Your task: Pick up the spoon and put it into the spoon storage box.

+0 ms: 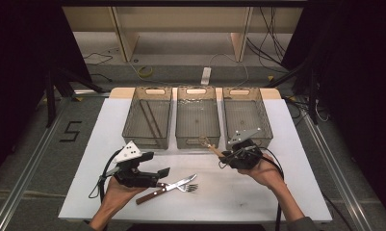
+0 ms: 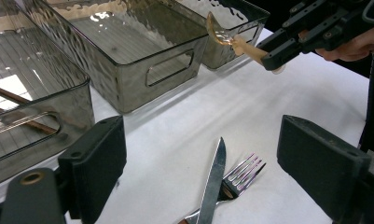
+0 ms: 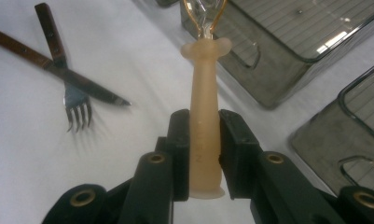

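In the right gripper view, low in the middle of the frame, the right gripper (image 3: 204, 154) is squeezing the fat peach handle of a spoon (image 3: 204, 116), so its jaws are standing narrow with the handle between them. The spoon is pointing up the frame, and its clear bowl is sitting at the top edge, just in front of the near wall of the middle bin (image 3: 250, 79). I think the spoon is light and stiff, and the smooth handle may be a bit slippery, so holding it around the thick part of the handle looks like the safest place. The thin clear bowl looks like it could crack if it is bumping the bin wall. In the high view, the left gripper (image 1: 165, 172) is resting low at the lower left, with its jaws standing wide and nothing in them. Just beside it, a knife (image 1: 158, 189) and a fork (image 1: 186, 186) are lying crossed on the white table (image 1: 258, 192). There is lots of open room on the table around them. Farther up the frame, three bins are sitting side by side. The left bin (image 1: 133, 113) is holding some long brown sticks. The right bin (image 1: 263, 113) looks bare inside. The spoon needs to be going up and over the bin rim, I think, not into it.
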### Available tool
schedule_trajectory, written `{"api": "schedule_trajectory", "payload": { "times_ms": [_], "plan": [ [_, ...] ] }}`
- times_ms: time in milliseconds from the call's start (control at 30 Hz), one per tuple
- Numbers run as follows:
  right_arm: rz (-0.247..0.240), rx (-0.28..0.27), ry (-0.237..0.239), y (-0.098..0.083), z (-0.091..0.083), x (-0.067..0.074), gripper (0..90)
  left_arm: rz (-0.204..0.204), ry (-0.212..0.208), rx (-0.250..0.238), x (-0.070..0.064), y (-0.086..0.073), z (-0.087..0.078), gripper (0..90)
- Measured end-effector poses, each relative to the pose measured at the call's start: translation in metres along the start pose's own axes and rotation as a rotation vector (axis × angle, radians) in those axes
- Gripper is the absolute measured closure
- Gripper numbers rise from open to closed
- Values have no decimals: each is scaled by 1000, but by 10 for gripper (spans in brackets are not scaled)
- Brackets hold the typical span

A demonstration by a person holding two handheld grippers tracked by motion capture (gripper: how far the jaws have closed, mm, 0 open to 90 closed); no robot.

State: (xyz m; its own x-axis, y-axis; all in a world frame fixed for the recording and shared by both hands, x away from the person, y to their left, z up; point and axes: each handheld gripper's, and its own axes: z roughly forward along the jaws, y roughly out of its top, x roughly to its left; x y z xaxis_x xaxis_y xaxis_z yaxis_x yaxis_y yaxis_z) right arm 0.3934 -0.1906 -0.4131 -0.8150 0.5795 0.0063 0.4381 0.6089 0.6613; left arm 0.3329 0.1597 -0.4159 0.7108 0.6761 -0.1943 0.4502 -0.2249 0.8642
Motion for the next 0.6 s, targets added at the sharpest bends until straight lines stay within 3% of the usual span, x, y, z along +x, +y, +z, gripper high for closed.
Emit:
{"api": "schedule_trajectory", "payload": {
  "times_ms": [600],
  "plan": [
    [60,-98,-49,27,-5,-11,754,-4,13,-20,0,-1,-4,152]
  ]
}}
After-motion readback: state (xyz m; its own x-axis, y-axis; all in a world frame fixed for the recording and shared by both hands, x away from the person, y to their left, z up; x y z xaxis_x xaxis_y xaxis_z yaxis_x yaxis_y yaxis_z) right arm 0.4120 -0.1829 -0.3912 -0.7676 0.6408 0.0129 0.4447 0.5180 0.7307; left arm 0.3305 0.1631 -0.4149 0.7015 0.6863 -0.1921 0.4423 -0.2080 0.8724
